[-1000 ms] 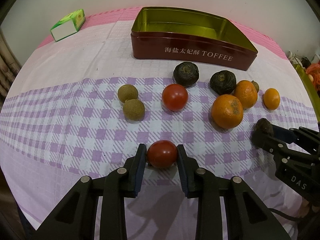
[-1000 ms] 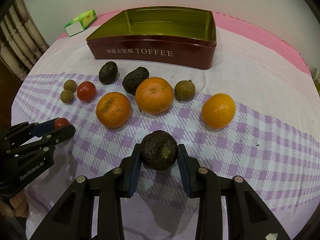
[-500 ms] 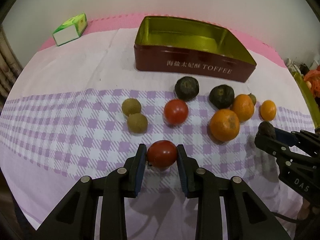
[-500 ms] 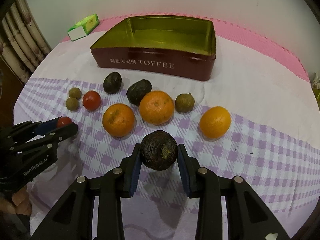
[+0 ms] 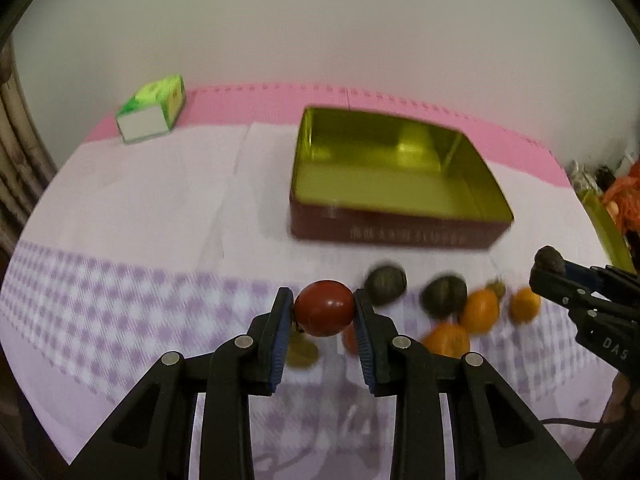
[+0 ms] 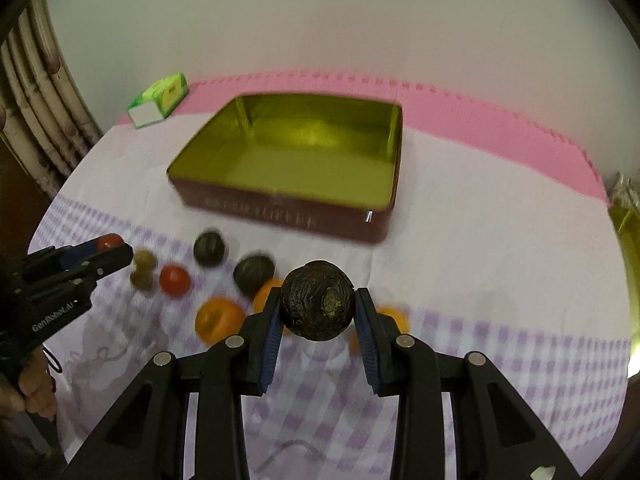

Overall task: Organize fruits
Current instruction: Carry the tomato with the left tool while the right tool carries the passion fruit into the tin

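Left wrist view shows my left claw [image 5: 323, 312] clamped on a red tomato [image 5: 325, 308], lifted clear of the checked cloth [image 5: 120, 312] on the bench. My right claw [image 6: 317, 308] grips a dark wrinkled fruit [image 6: 317, 300] the same way, also off the cloth. The open tin [image 6: 296, 204] sits beyond both, apparently with nothing in it, and I judge it the place these two belong.

Both fruits are round and pinched only at their widest points, so either could roll out of the pads if I tilt or jerk on the way over. The tomato is soft; squeezing harder to hold it could split it. With both claws heading for one tin, they could knock together over it, or clip the near wall [image 5: 400, 234] if I come in too low. Dropping from too high would let the fruit bounce or roll inside.

Much is smeared by motion: the lettering on the tin is unreadable, and the oranges [image 6: 219, 319] and small brown fruits [image 6: 143, 268] on the cloth are soft blobs. My own fingers hide some fruit behind them, so I cannot count what remains. A green box [image 5: 154, 108] sits at the far edge.
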